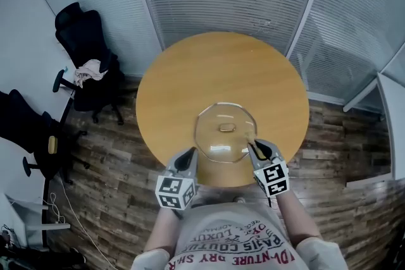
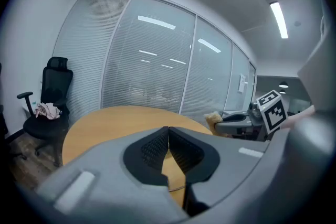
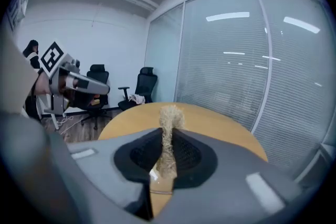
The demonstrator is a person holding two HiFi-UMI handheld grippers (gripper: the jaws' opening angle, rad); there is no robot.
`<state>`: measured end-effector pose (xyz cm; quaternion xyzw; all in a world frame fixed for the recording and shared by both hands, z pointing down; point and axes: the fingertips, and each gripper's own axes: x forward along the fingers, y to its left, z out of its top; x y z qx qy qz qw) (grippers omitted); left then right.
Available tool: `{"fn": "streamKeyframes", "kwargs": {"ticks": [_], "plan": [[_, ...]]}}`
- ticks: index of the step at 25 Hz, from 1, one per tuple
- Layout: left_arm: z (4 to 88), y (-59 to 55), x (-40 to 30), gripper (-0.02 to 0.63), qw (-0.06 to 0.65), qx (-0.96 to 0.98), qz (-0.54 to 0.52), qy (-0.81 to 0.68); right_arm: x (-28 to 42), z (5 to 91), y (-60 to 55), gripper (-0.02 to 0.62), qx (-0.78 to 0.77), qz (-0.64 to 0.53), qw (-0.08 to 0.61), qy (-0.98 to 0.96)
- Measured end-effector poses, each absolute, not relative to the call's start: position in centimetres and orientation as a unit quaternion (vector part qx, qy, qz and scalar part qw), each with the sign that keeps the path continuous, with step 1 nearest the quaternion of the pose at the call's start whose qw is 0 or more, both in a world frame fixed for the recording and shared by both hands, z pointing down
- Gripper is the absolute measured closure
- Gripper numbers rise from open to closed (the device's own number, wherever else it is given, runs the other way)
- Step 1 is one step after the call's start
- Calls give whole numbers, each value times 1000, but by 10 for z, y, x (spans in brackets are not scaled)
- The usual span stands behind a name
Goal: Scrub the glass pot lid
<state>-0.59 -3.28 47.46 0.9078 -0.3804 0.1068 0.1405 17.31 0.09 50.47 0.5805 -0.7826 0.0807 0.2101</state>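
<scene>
Clear glass lid (image 1: 212,139) lies flat, knob (image 1: 226,129) up.

The right hand-held gripper (image 3: 168,132) pinches a tan, fibrous scrub pad (image 3: 169,119), perhaps loofah, whose tuft sticks up past the jaw tips. Beyond lies the round wooden surface (image 3: 212,120). The left hand-held gripper (image 3: 100,88) hovers at the left.

1. A round wooden table (image 1: 221,66) with a smooth, light tan top stands on a dark plank floor (image 1: 114,186).
2. A glass pot lid (image 1: 215,118) lies directly on it, flat, with its knob (image 1: 226,129) upward (the wood shows through the glass).
3. The lid sits on the half of the top nearest the person, its metal rim just inside the table's edge.
</scene>
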Motion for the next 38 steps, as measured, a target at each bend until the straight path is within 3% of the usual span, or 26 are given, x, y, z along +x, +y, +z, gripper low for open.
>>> {"fn": "streamKeyframes", "kwargs": {"ticks": [13,38], "plan": [[435,-36,39,598,88,925,87,-359,212,433,11,545,619,30,71,-782],[429,-41,39,597,78,926,91,-358,192,433,5,545,598,42,60,-798]]}}
